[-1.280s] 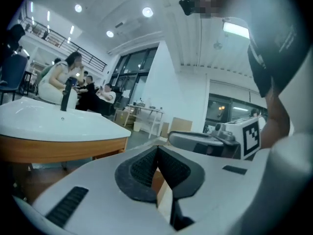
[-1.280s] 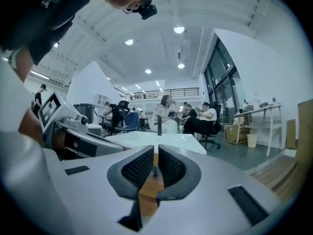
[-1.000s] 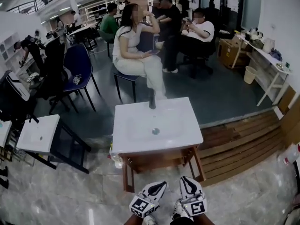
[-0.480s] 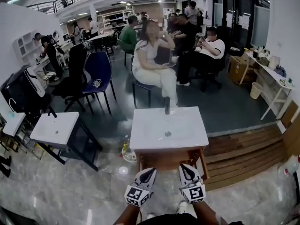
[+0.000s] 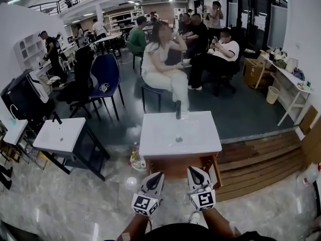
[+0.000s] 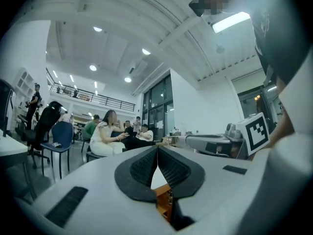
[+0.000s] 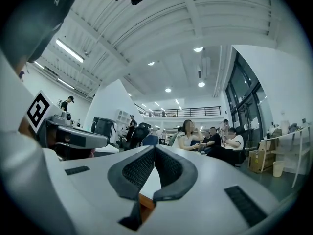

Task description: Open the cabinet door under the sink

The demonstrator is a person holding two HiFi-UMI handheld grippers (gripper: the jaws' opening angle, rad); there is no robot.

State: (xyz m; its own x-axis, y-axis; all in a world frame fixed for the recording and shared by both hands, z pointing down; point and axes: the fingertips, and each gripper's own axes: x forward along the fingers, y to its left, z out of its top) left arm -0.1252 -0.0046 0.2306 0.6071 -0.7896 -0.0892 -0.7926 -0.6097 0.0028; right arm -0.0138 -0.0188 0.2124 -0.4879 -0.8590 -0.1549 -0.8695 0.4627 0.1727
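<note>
The left hand-held gripper [image 5: 157,177] and right hand-held gripper [image 5: 192,171], both pressed together and empty, hang side by side, about equally near the cabinet [image 5: 173,164] straight ahead under the sink [image 5: 160,134].

sink cabinet [image 5: 160,140]: centre | second sink stand [image 5: 55,137]: left of it | platform [image 5: 256,159]: right | seated people [image 5: 163,67]: behind

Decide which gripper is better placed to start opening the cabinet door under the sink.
Probably right: the right gripper sits nearer the cabinet front than the left gripper. Both are shut, empty, not touching; no handle is visible.
</note>
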